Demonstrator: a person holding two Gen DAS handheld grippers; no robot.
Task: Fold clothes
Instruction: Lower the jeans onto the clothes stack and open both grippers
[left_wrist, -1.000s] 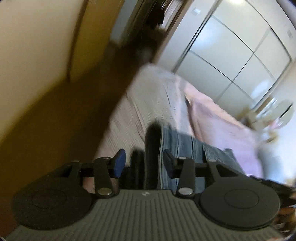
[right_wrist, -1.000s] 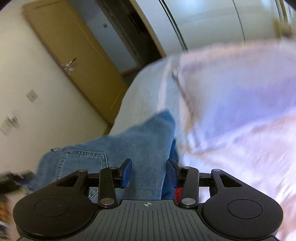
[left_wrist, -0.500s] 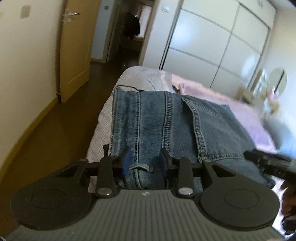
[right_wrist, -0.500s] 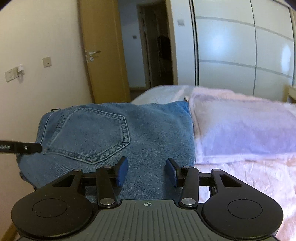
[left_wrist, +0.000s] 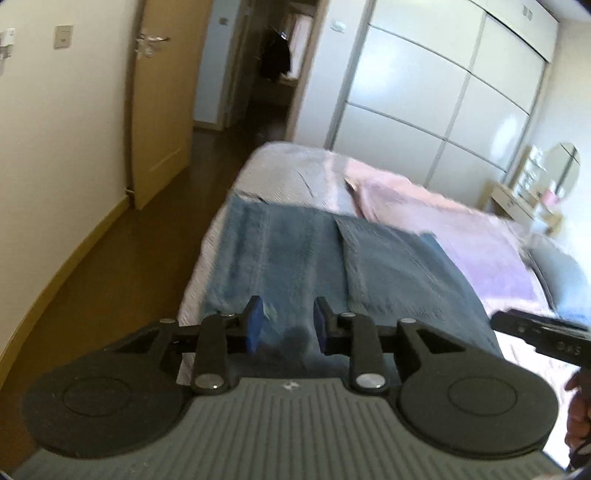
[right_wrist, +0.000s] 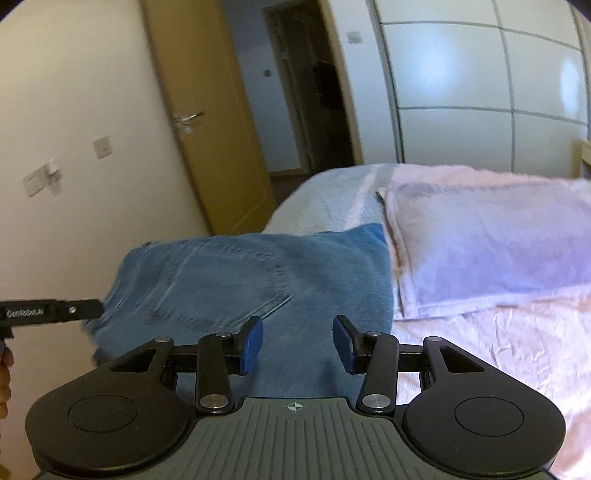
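Note:
Folded blue jeans (left_wrist: 325, 258) lie flat on the near corner of the bed, back pocket up (right_wrist: 221, 280). My left gripper (left_wrist: 288, 325) sits at their near waistband edge. Its jaws are drawn in on the thick denim, which fills the gap between the blue pads. My right gripper (right_wrist: 297, 341) hovers just above the near right part of the jeans. It is open, and its pads touch no cloth. The black body of the left tool (right_wrist: 51, 312) reaches the jeans' left edge in the right wrist view.
A pink blanket (right_wrist: 491, 251) covers the bed to the right of the jeans, over a pale bedspread (left_wrist: 291, 173). Brown floor (left_wrist: 122, 266) and a wooden door (left_wrist: 162, 107) lie to the left. White wardrobe doors (right_wrist: 480, 85) stand behind. A dressing table (left_wrist: 524, 199) is at far right.
A second ago both views swung fast with the jeans still moving. Since then the jeans have settled flat on the bed. The left jaws have narrowed on the waistband, and the right gripper stays open.

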